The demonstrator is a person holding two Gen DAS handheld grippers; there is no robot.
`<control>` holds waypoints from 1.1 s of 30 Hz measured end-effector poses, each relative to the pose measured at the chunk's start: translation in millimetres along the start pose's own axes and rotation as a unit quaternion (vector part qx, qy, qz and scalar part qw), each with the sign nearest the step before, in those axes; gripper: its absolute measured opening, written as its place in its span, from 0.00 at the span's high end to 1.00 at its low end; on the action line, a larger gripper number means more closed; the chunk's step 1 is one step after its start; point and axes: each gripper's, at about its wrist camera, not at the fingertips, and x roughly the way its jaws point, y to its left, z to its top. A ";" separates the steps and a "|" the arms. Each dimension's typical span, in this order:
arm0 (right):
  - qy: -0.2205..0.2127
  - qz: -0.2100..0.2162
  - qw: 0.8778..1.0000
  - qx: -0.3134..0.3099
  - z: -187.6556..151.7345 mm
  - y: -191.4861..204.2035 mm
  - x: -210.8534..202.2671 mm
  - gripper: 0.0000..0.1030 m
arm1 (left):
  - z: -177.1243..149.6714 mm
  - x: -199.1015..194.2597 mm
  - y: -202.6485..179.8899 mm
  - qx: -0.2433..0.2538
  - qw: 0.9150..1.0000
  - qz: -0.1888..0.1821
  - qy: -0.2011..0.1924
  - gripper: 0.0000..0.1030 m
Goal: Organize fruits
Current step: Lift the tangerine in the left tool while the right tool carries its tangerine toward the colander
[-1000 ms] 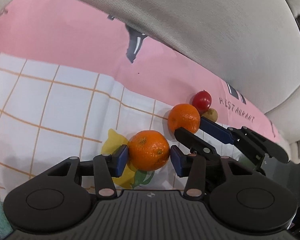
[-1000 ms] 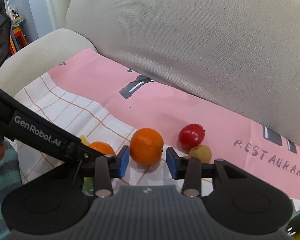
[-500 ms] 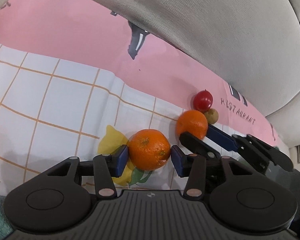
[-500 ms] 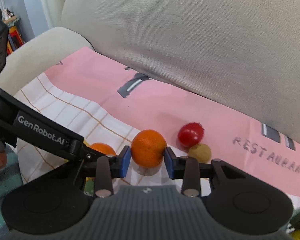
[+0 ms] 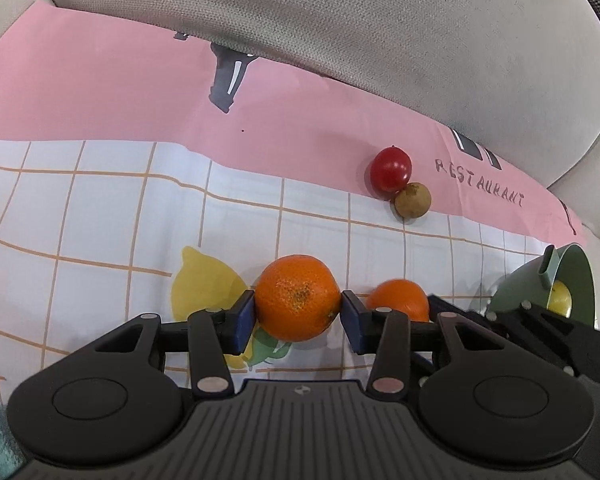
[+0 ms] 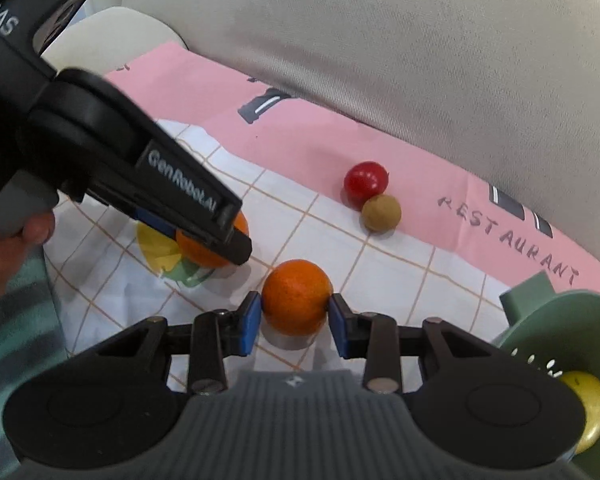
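My left gripper (image 5: 298, 316) is shut on an orange (image 5: 298, 298), held just above the checked cloth; it also shows in the right wrist view (image 6: 204, 248). My right gripper (image 6: 296, 322) is shut on a second orange (image 6: 297, 297), lifted a little over its shadow; this orange shows in the left wrist view (image 5: 398, 300). A red fruit (image 5: 391, 168) and a small brown fruit (image 5: 413, 200) touch each other on the pink strip, beyond both grippers. A green strainer bowl (image 6: 560, 320) at the right holds a yellow fruit (image 6: 586, 408).
The cloth (image 5: 100, 208) lies on a beige sofa seat; the backrest (image 5: 340, 20) rises right behind the fruits. A hand (image 6: 16, 248) holds the left gripper's handle at the left. The strainer bowl also shows in the left wrist view (image 5: 540, 284).
Both grippers have closed on their oranges and pulled back and up from the backrest. The red and brown fruits now lie farther away. The green bowl has come into view.
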 end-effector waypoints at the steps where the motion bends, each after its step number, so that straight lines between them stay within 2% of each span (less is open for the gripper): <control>1: 0.000 -0.001 1.000 -0.001 2.3 0.6 1.9 0.66 | -0.2 -0.9 1.4 -0.003 1.000 -0.003 -0.001 0.51; 8: -0.003 -0.016 1.000 -0.015 10.3 6.7 12.5 0.62 | -1.4 -11.0 7.9 -0.018 1.000 -0.003 -0.006 0.51; 14: -0.006 -0.015 1.000 0.010 8.6 -0.4 6.8 0.66 | -2.0 -28.0 2.8 -0.015 1.000 -0.008 -0.022 0.51; 23: -0.053 -0.013 0.998 0.015 1.9 1.8 -40.0 0.66 | -11.7 -62.2 -16.5 0.002 0.999 -0.018 -0.050 0.51; 33: -0.117 -0.027 0.992 0.042 -17.8 -7.3 -107.8 0.66 | -35.2 -97.9 -58.8 0.061 0.995 -0.018 -0.081 0.51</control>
